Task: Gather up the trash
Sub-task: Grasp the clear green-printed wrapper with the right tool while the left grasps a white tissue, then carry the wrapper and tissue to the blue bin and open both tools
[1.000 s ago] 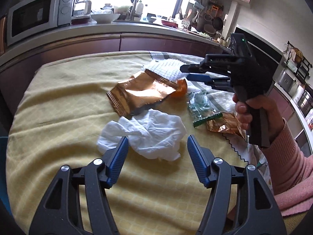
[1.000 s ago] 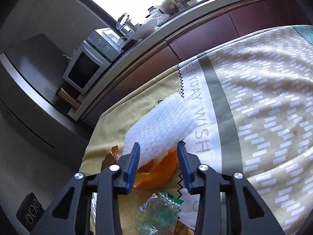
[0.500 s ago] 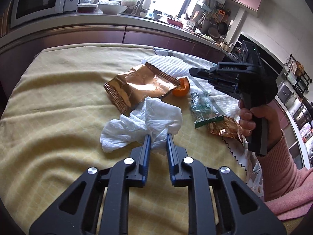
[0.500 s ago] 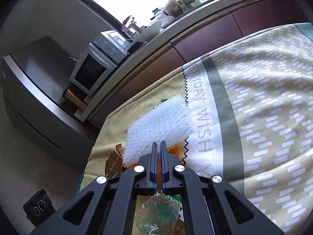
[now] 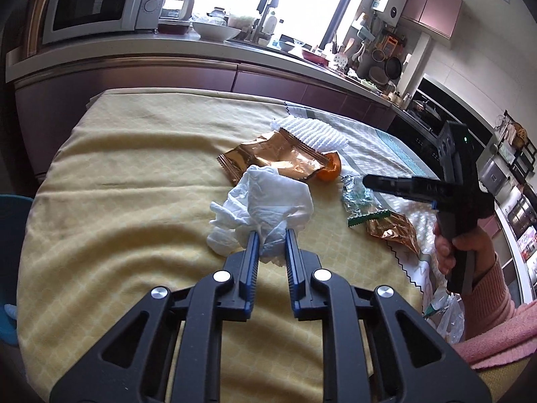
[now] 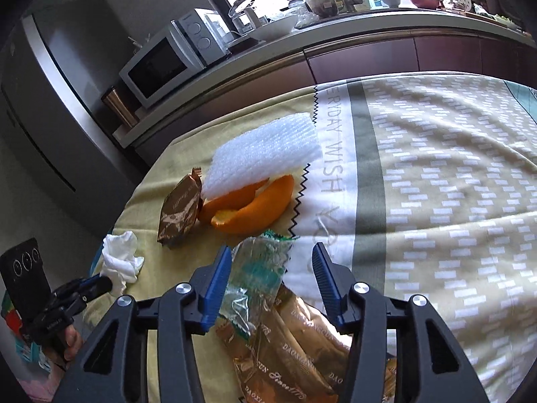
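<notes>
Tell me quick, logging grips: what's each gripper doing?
Left gripper: shut on the white tissue.
Right gripper: jaws opening, gripping nothing; clear wrapper between them.

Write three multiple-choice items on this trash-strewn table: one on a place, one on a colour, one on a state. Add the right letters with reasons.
1. Where does the white foam net lie?
A. on the orange peel
B. under the tissue
C. on the counter

2. What colour is the large snack wrapper?
A. green
B. copper-brown
C. white

3. What is between the left gripper fingers?
A. nothing
B. the peel
C. the crumpled white tissue

Answers: 1 A, the net's edge covers the peel. 2 B, its foil looks coppery. 3 C, the tissue's edge is pinched between the blue pads.
</notes>
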`<state>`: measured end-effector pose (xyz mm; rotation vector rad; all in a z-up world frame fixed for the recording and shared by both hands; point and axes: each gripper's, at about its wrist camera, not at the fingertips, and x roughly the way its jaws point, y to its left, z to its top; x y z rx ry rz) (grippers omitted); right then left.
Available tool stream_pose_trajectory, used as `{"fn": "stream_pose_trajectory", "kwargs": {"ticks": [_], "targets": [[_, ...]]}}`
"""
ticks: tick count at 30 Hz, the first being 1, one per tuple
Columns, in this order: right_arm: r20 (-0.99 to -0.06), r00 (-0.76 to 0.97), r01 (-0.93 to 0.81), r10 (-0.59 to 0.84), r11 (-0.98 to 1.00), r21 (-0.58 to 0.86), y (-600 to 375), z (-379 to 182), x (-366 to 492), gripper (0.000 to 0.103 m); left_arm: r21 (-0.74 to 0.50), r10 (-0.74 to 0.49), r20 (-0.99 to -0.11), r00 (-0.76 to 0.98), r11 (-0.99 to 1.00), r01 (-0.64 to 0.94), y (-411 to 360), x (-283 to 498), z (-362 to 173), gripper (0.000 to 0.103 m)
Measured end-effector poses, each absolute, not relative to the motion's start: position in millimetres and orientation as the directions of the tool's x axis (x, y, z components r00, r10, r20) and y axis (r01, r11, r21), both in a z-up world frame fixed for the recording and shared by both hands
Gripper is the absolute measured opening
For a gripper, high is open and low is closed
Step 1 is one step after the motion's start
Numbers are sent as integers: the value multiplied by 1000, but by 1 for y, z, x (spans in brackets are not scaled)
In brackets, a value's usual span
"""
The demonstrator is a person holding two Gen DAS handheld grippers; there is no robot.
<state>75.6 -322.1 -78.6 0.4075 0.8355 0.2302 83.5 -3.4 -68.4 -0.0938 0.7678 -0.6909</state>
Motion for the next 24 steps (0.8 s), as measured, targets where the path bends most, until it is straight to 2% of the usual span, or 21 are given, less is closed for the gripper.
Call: {"fn": "stream_pose_trajectory", "kwargs": {"ticks": [1,2,4,8,14,24], "targets": [[-673,647,-39,359,897,441,-322,-81,75,44,-320,-605,-605,517,780,538,-1,82,-68,16],[-674,640,-39,368,892,450,-321,-85,76,34,-317,-603,-604,522,782,536,0,82,-67,16],[-674,626,-42,391,881,472,-320,-91,79,23,-313,-597,-601,532,788,531,3,80,-65,16],[-659,632,-56,408,872,486,-316,-93,76,13,-310,-585,-594,552,800,515,15,76,-60,16],[-611,666,-97,428,862,498,-312,-74,65,6,-307,-561,-580,591,822,479,38,70,-54,16],[-516,665,-279,541,820,500,-264,-34,58,5,-273,-489,-559,670,871,408,77,60,-41,16]]}}
